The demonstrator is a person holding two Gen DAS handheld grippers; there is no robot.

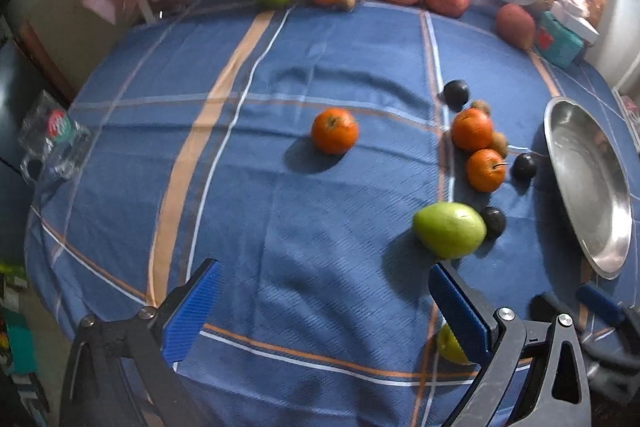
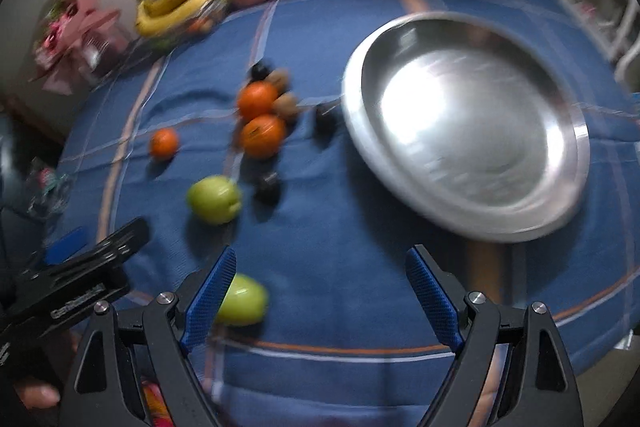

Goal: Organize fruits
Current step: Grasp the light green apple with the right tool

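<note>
A: Where do things stand?

B: Both tools are empty. The left gripper (image 1: 324,311) has its blue-padded jaws spread wide above the blue plaid tablecloth (image 1: 280,227); the right gripper (image 2: 320,291) is spread just as wide, low over the cloth in front of the round shiny steel plate (image 2: 568,131), which holds nothing.

A: And the fruit?

B: Loose on the cloth left of the plate. One orange tangerine (image 1: 334,131) sits alone; two more tangerines (image 1: 478,151) huddle with small brown nut-like fruits (image 1: 500,142) and dark round plums (image 1: 524,166). A large green mango-shaped fruit (image 1: 450,229) touches another plum, and a smaller green fruit (image 2: 242,301) lies right beside the right gripper's left finger (image 2: 210,297).

A: What could spoil it?

B: I'd say crowding. Reaching into that cluster could nudge a plum or tangerine and send it rolling across the cloth. The right wrist view is smeared with motion, so a hurried closing might clip the green fruit instead of straddling it. And the two grippers sit close together, so they could collide.
</note>
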